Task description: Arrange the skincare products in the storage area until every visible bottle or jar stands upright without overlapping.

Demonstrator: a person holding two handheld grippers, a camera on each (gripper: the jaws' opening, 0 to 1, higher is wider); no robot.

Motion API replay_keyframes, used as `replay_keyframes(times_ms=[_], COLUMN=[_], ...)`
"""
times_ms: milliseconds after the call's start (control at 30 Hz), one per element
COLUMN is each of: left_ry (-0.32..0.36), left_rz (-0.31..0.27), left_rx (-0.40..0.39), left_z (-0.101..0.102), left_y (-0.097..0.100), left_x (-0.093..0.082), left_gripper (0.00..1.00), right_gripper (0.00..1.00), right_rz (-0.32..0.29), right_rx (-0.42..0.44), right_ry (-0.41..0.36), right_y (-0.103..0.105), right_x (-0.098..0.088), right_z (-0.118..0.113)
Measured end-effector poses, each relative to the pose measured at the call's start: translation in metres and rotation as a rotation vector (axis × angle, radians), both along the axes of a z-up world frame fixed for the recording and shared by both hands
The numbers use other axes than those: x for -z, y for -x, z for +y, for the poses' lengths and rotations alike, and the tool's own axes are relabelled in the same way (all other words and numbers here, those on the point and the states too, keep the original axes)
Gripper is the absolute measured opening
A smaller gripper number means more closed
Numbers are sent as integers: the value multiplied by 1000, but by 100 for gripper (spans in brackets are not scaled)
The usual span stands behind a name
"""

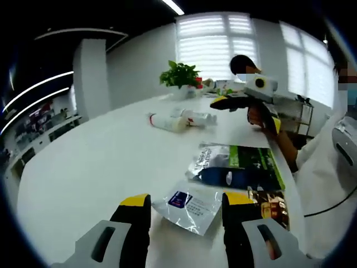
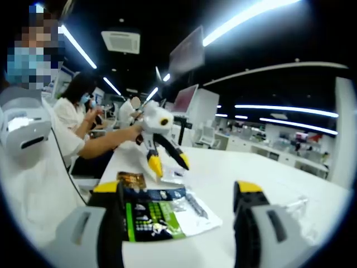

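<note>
Left gripper: two black jaws with yellow tips, each mounted on a light grey moulded housing with a dark oval slot. Right gripper: same build, black jaws, yellow tips, grey housings with slotted recesses. Seen from outside in the other view, each unit carries a white body above black, yellow-tipped fingers. The person wears a white garment with sleeves.

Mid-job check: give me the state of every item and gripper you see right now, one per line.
Left gripper: open, empty, low over the table.
Right gripper: open, empty.
White bottles: lying on their sides, not upright.
Silver sachet: flat, between the left jaws.
Green-and-blue packet: flat on the table.
Brown packet: flat by the table edge.
Potted plant: upright at the far end.
</note>
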State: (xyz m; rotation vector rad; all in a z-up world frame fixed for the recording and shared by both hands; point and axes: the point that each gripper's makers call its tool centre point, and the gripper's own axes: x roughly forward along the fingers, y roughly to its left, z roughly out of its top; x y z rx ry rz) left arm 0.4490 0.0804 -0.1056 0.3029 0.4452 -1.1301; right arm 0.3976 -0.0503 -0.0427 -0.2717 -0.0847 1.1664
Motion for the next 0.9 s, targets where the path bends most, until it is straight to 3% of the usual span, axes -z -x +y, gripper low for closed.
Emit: replay_keyframes(times_ms=[133,367,500,900], left_ry=[41,33,105,92], left_rz=[-13,-35,-25,-14], left_rx=[-25,-34,-38,-45], left_z=[2,1,1,-2], left_y=[-1,7,11,15], left_x=[-6,3,-2,4], left_gripper=[52,52,52,52], right_gripper=[82,82,82,85], right_rz=[0,0,0,8], right_rx=[0,0,-1,18], right_ry=[-1,0,-1,-19], right_y=[0,1,1,-2], right_x=[0,0,0,-3], right_z=[0,1,1,-1])
